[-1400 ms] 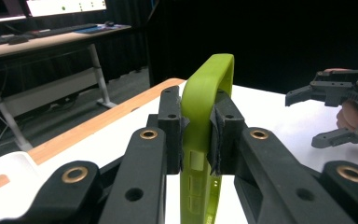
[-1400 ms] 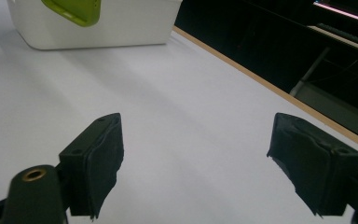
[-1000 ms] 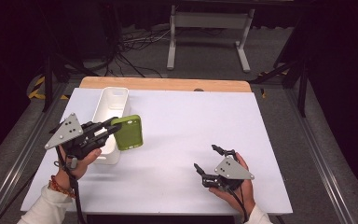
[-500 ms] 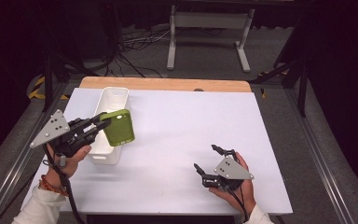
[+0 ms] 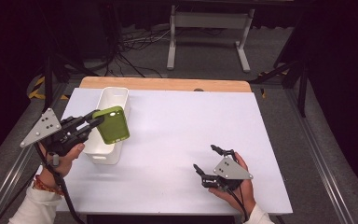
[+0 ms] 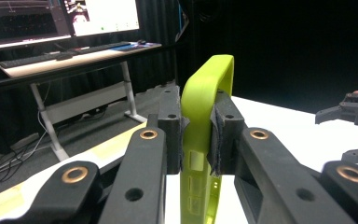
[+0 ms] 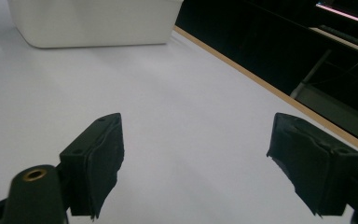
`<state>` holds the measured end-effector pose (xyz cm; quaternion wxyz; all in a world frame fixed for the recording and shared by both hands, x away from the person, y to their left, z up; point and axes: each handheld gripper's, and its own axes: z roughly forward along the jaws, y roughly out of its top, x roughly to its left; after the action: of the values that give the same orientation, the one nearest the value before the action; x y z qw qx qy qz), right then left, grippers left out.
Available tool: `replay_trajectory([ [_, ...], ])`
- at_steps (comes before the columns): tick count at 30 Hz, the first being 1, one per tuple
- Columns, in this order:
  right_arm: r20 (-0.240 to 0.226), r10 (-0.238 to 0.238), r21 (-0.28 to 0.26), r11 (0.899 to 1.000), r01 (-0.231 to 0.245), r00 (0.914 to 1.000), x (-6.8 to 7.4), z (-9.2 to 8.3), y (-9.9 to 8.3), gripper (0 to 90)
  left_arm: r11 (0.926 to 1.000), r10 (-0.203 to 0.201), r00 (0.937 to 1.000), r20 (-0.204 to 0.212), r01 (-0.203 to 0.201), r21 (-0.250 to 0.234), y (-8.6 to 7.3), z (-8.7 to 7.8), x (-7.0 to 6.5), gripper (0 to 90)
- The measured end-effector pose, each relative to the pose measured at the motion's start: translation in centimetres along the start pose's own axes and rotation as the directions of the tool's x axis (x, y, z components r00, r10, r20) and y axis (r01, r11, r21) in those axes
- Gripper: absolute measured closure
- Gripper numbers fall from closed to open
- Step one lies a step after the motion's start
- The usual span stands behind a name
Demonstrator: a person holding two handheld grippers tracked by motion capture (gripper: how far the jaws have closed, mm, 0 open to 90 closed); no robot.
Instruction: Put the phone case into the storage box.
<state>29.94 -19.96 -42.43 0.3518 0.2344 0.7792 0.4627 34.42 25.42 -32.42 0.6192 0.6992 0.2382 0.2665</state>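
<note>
A green phone case [image 5: 112, 124] hangs in the air over the near half of a long white bin [image 5: 118, 95] at the table's left. My left gripper [image 5: 96, 120] is shut on one edge of it. In the left gripper view the case [image 6: 205, 93] stands on edge between the two pads [image 6: 171, 126], which press on it from both sides. My right gripper [image 5: 207, 159] rests near the table's front right, held in a hand, open with nothing between its jaws. In the right gripper view that gripper [image 7: 196, 154] points across bare white tabletop toward the bin [image 7: 93, 21].
The white table [image 5: 182, 121] has a wooden strip [image 5: 168, 84] along its far edge. Beyond it a white metal stand [image 5: 207, 28] and cables lie on the dark floor. In the left gripper view the right gripper [image 6: 349, 109] shows far off.
My left gripper has drawn back to the left with the green case, bringing it from beside the bin to over the bin. The right gripper has stayed put.
</note>
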Motion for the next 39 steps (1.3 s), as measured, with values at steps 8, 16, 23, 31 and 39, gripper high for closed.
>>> replay_trajectory([
  [8, 0.0, -0.003, 0.001, 1.0, 0.003, 1.0, 0.0, 0.0, 0.0, 18.6, 1.0, 0.002, 0.9999, -0.017, -0.002, 0.001, 0.0, -0.5, 0.5, 78.0],
  [16, 0.003, 0.003, -0.006, 1.0, -0.003, 1.0, -0.1, -0.1, 0.0, 18.7, 1.0, 0.0, 0.9997, -0.023, 0.0, 0.001, -0.1, -0.7, 0.9, 78.0],
  [23, 0.009, 0.0, -0.016, 1.0, 0.0, 1.0, -0.2, -0.2, 0.1, 18.6, 1.0, -0.002, 0.9997, -0.025, 0.002, 0.004, -0.3, -0.9, 1.3, 78.0],
  [31, 0.012, 0.002, -0.013, 1.0, -0.002, 0.9999, -0.3, -0.2, 0.1, 18.6, 1.0, 0.006, 0.9994, -0.034, -0.006, 0.001, -0.2, -0.9, 1.8, 78.0],
  [39, 0.012, 0.005, -0.009, 1.0, -0.005, 0.9999, -0.3, 0.0, 0.0, 18.7, 1.0, 0.004, 0.9992, -0.04, -0.004, -0.006, -0.2, -0.6, 2.6, 78.0],
])
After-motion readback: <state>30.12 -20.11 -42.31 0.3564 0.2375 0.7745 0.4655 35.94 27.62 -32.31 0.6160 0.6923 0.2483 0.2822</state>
